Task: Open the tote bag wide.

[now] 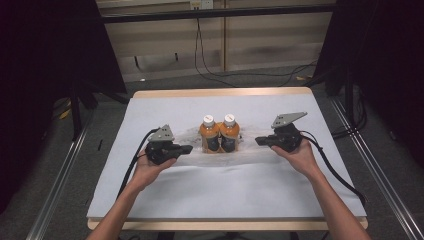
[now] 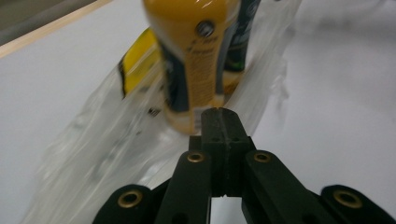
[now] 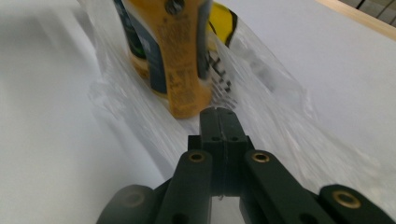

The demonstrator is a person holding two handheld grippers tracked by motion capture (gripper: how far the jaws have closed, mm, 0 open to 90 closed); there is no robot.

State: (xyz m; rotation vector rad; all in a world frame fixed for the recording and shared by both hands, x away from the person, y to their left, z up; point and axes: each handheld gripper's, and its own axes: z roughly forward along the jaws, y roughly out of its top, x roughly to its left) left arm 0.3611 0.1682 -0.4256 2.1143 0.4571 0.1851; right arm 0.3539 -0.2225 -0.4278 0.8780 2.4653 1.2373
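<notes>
On a white-covered counter, a person's left tool hovers with its jaws pressed together and nothing between them, pointing toward the left edge of a clear plastic bag. At the centre, two orange juice bottles with white caps stand upright, side by side and touching, on the crumpled bag. To the right, the right tool points back at the bottles from just beside the bag, its jaws likewise closed flat and gripping nothing
</notes>
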